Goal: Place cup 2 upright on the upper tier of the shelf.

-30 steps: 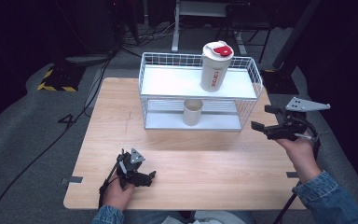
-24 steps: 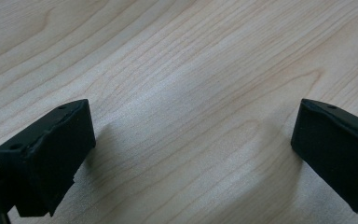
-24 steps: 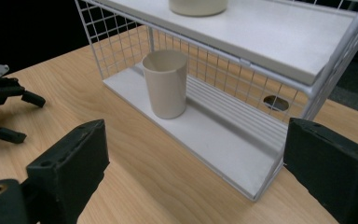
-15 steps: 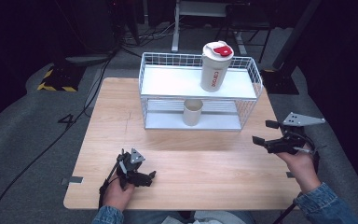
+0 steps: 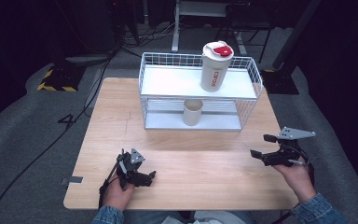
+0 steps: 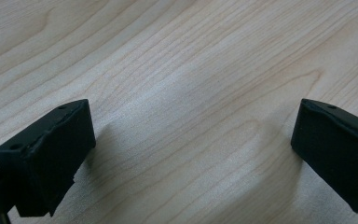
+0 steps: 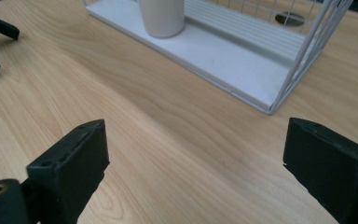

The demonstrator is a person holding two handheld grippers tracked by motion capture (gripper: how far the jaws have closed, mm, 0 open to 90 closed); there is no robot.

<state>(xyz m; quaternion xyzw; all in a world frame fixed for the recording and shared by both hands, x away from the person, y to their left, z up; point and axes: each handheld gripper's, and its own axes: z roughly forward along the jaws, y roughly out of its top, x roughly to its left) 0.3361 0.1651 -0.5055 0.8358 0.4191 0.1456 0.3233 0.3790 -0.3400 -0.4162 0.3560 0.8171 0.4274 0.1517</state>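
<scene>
Jaws of both grippers, blocky matte black, spread apart with nothing between, above pale grained wooden table [image 5: 205, 163].

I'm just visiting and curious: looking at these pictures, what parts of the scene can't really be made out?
- Tumbler, high view: its red lettering is too small to read.
- Small cup, right gripper view: its top is cut off by the picture's upper edge.
- Wire rack, right gripper view: its upper shelf lies beyond the frame.
- Left gripper, high view: the hand and gripper body hide how its jaws meet the table.
</scene>
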